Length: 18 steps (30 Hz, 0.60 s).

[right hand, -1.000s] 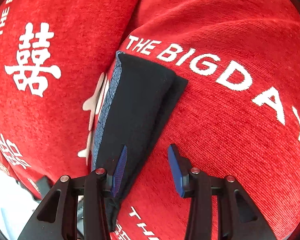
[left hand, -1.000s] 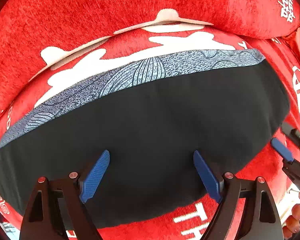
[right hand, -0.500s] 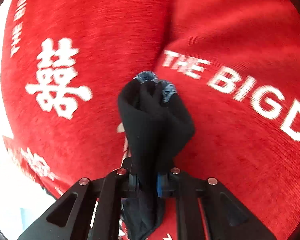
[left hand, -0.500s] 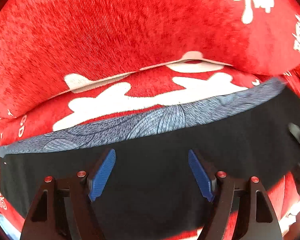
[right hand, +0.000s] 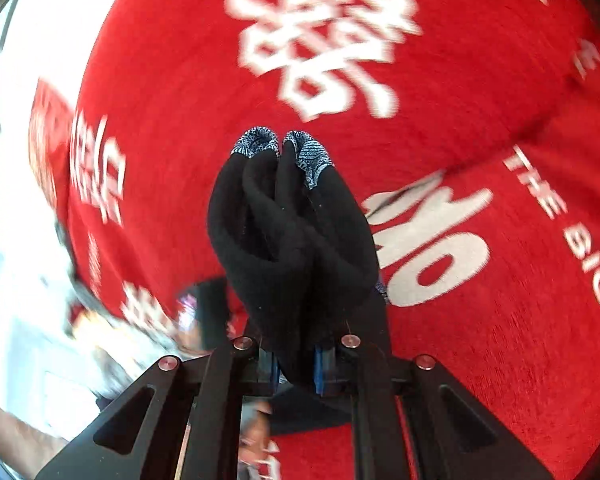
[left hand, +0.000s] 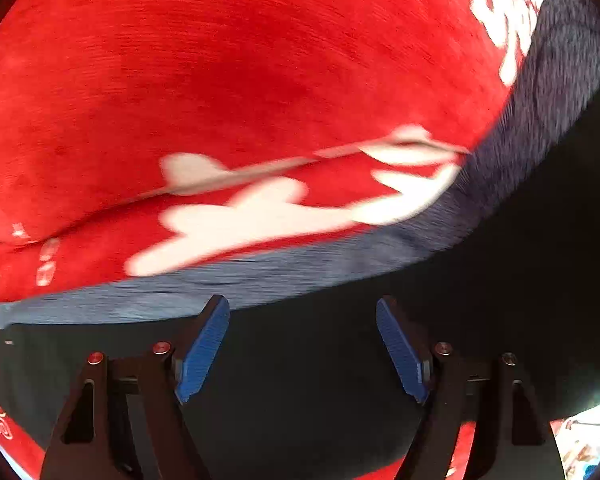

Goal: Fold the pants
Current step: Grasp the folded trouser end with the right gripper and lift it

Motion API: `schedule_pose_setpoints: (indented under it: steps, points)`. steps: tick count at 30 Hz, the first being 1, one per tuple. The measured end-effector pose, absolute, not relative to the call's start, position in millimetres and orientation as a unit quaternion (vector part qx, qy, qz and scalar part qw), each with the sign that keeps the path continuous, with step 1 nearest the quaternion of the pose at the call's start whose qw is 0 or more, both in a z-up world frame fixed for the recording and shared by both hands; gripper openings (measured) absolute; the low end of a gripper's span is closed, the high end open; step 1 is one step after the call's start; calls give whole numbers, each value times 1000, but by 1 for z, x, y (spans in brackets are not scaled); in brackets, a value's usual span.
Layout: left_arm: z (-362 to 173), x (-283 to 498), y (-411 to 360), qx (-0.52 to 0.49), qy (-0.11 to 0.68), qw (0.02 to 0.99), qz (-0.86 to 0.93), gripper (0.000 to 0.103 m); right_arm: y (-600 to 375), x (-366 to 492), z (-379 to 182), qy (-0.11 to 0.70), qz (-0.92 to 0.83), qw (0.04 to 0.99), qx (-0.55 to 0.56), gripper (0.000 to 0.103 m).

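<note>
The black pants [left hand: 300, 392] with a blue-grey patterned waistband [left hand: 260, 280] lie on a red cover [left hand: 220, 80]. My left gripper [left hand: 300, 304] hovers over the black cloth near the waistband. Its blue pads [left hand: 200, 352] stand well apart and pinch nothing. On the right of this view the pants rise off the cover. In the right wrist view my right gripper [right hand: 298, 364] is shut on a bunched end of the pants [right hand: 292, 240]. The bunch stands up past the fingers, with two patterned waistband tips [right hand: 280, 148] at its top.
The red cover [right hand: 480, 360] carries large white characters and the words "THE BIG DAY". A seam between two cushions [left hand: 220, 188] runs just beyond the waistband. A bright, blurred floor area [right hand: 12, 240] lies past the cover's left edge.
My right gripper closed on the pants' end, then lifted and rolled with the cloth bunched in it. My left gripper moved up toward the waistband, and its jaws narrowed a little.
</note>
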State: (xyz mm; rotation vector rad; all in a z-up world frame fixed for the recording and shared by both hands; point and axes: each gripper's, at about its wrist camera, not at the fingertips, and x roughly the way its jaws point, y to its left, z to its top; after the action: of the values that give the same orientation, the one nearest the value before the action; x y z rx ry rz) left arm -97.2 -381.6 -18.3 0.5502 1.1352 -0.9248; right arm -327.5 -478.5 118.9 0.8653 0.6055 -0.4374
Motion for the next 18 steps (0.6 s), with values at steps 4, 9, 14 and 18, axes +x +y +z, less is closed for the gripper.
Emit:
schedule_pose_setpoints:
  steps: [4, 9, 14, 18]
  points:
    - [-10, -37, -322, 237, 513, 736, -372, 77, -434, -282, 119, 345, -203, 852, 338, 14]
    - [-25, 28, -240, 237, 542, 745, -309, 77, -364, -212, 68, 433, -202, 841, 254, 20]
    - [-28, 63, -180, 214, 565, 742, -291, 77, -289, -151, -20, 562, -231, 786, 109, 43]
    - [-27, 77, -164, 186, 586, 727, -305, 77, -232, -129, -19, 591, -229, 773, -33, 67]
